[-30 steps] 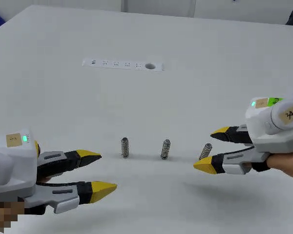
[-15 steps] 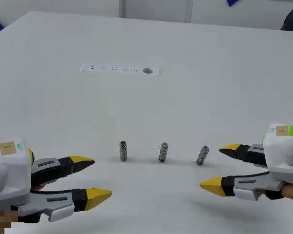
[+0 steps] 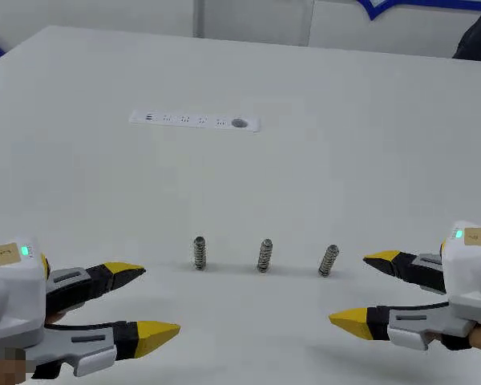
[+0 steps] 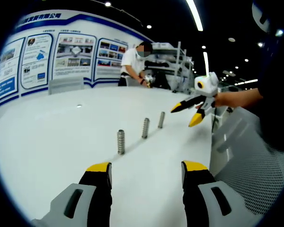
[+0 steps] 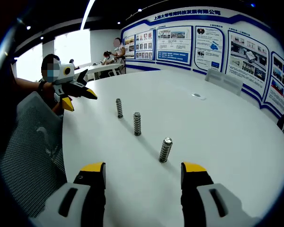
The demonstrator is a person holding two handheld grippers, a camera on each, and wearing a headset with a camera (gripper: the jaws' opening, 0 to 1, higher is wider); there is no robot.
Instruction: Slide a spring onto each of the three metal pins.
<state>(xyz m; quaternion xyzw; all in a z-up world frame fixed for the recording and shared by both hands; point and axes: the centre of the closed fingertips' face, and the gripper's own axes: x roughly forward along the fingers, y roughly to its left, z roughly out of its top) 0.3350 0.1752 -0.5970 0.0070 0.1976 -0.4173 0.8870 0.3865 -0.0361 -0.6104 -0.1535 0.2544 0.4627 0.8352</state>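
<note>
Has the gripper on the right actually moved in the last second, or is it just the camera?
Yes. The right gripper has drawn back from the rightmost spring, down and rightward in the head view; a second ago it sat close beside that spring.

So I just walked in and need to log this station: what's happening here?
A person holds a gripper in each hand over a white table. The left gripper and right gripper are open and empty. Between them, in a row, the left spring, middle spring and right spring each sit on an upright pin, so the job looks done.
</note>
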